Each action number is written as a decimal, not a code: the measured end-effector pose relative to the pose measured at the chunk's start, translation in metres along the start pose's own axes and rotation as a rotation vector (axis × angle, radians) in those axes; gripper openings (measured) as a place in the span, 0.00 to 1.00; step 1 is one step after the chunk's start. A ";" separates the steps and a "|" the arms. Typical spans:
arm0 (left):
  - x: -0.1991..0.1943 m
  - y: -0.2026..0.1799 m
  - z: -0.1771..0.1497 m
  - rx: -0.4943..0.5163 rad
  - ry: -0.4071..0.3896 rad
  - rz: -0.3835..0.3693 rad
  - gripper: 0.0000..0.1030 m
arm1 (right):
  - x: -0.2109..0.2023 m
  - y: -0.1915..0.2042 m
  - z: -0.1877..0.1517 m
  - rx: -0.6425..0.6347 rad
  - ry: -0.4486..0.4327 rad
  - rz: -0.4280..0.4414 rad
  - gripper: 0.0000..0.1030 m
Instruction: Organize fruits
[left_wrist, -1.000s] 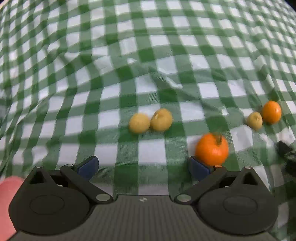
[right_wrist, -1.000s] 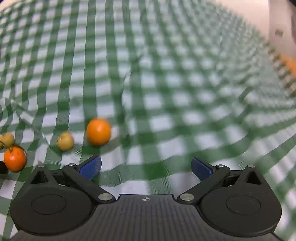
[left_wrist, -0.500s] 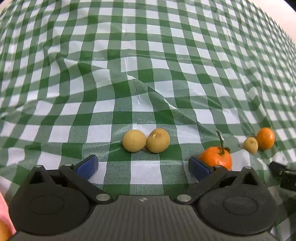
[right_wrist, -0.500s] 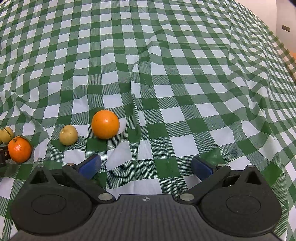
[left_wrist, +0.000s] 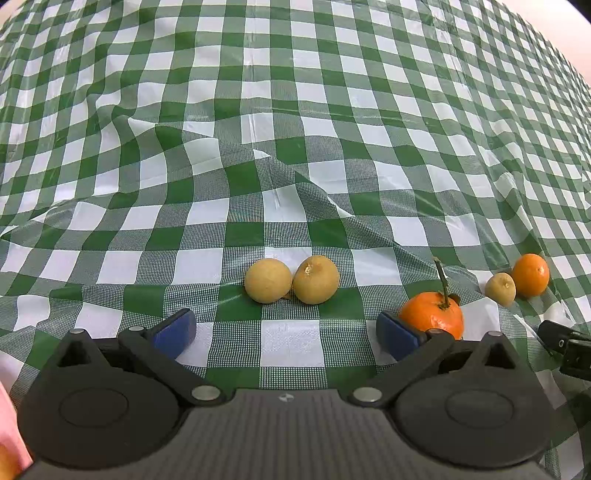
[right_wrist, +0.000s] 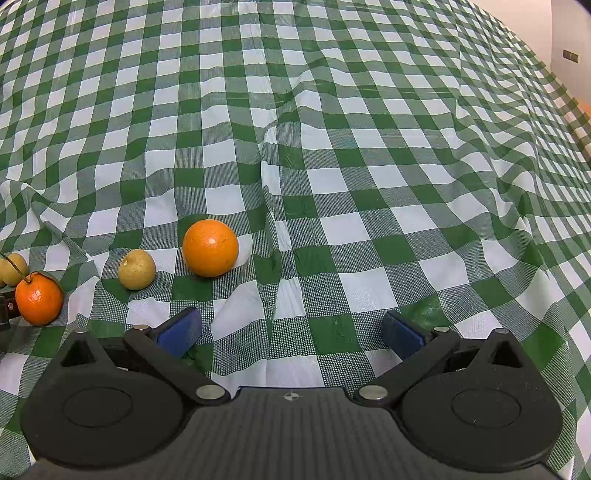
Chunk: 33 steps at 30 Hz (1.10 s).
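Green-and-white checked cloth (left_wrist: 295, 110) covers the worktop, rumpled into folds. My left gripper (left_wrist: 286, 330) is spread wide and empty, low over the cloth. Two yellowish fruits (left_wrist: 291, 279) lie touching each other just ahead of it, roughly between its fingers. A stemmed tangerine (left_wrist: 434, 317) sits right against my left gripper's right-hand fingertip (left_wrist: 397, 334). Further right, a small yellowish fruit (left_wrist: 500, 289) rests just beside a round orange (left_wrist: 530, 275). My right gripper (right_wrist: 290, 330) is also wide open, holding nothing, with that orange (right_wrist: 210, 247) and the small fruit (right_wrist: 136, 274) ahead to its left.
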<state>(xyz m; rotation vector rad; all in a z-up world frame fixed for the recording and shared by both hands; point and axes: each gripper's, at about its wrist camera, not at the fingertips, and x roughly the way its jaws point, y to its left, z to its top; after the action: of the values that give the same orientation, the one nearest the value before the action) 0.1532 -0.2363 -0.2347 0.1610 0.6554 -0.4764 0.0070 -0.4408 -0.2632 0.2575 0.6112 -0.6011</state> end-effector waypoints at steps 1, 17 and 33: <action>0.000 0.000 0.000 0.000 0.000 0.001 1.00 | 0.000 0.000 0.000 0.000 0.000 0.001 0.99; 0.000 0.000 0.000 0.001 0.000 0.000 1.00 | -0.001 0.000 0.000 0.001 -0.001 -0.002 0.99; 0.000 0.000 0.000 0.001 0.000 0.001 1.00 | -0.001 0.000 0.000 0.000 -0.002 -0.002 1.00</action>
<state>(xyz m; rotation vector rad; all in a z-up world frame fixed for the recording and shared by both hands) 0.1537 -0.2364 -0.2346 0.1623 0.6552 -0.4755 0.0066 -0.4405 -0.2623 0.2565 0.6096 -0.6028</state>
